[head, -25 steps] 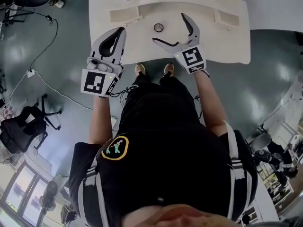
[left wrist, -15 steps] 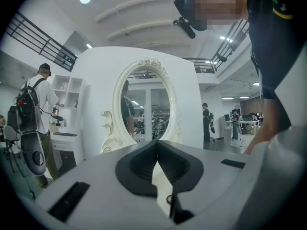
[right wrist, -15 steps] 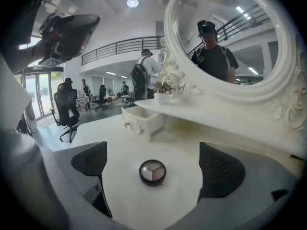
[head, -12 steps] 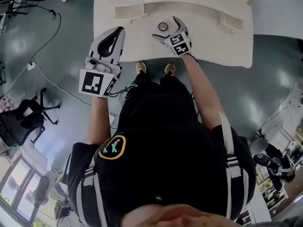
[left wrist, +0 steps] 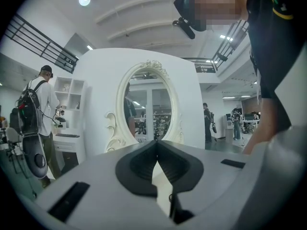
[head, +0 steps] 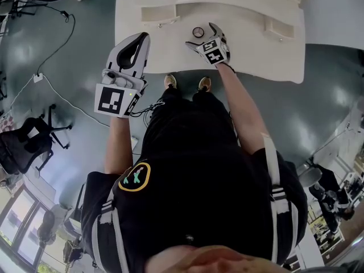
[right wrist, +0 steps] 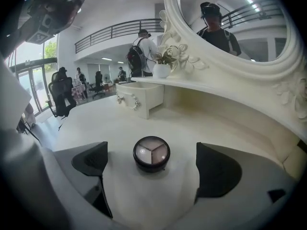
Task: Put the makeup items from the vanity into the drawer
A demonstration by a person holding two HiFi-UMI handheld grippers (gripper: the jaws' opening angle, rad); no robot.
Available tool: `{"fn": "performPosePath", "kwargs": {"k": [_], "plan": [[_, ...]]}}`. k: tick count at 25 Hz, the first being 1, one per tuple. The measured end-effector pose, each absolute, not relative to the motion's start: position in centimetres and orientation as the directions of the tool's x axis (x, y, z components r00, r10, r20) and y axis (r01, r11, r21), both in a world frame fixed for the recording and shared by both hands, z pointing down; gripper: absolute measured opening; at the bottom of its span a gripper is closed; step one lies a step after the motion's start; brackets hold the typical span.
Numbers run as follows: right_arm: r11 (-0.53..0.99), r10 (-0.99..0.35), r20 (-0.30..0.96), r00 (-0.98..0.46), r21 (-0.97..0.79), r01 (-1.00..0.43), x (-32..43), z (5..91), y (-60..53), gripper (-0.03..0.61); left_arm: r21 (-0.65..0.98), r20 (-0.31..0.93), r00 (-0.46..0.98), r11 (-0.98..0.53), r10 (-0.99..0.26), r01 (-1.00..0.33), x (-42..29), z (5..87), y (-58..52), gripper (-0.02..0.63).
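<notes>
Right claw is spread wide and low over the bench, one jaw on either side of the round compact, neither touching it. It looks lined up for a straight squeeze. Left claw has its jaws pressed together on nothing and hangs by the bench's near left edge, probably parked out of the way. Farther back on the left sits the little drawer unit, the likely destination. Beyond that are a potted plant and the oval mirror.
</notes>
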State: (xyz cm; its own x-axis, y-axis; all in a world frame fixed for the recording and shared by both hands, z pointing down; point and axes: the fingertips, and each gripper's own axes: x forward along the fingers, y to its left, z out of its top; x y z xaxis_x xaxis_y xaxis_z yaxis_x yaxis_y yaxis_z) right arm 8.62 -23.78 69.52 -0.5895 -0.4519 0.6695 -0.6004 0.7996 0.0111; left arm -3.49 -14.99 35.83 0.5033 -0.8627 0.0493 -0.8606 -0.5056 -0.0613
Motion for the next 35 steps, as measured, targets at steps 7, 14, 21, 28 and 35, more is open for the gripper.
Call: {"fn": "performPosePath", "kwargs": {"k": [7,14,21,28,35], "plan": [[0.812,-0.438,0.675,-0.594,0.015,-0.583,8.7,69.4,-23.6,0.499,-0.063,0.051,0.506,-0.509,-0.861,-0.859,-3.6,35.9,-14.8,0.018],[0.850,-0.398,0.687,-0.608,0.028,-0.526,8.1,69.1,-22.8,0.378,-0.069,0.054,0.505,-0.508,-0.862,-0.859,-3.8,35.7,-14.4,0.018],[0.896,-0.359,0.691,-0.627,0.066,-0.440,6.8,69.0,-21.6,0.241,-0.071,0.053,0.502,-0.504,-0.863,-0.860,-3.8,35.8,-14.2,0.018],[0.860,-0.411,0.665,-0.624,0.057,-0.506,7.8,68.5,-22.1,0.238,-0.071,0.052,0.502,-0.505,-0.863,-0.860,-3.9,35.7,-14.0,0.018],[0.802,-0.519,0.603,-0.606,0.099,-0.589,10.9,64.3,-23.0,0.238,-0.057,0.039,0.548,-0.549,-0.836,-0.834,-3.1,35.9,-14.1,0.018]]}}
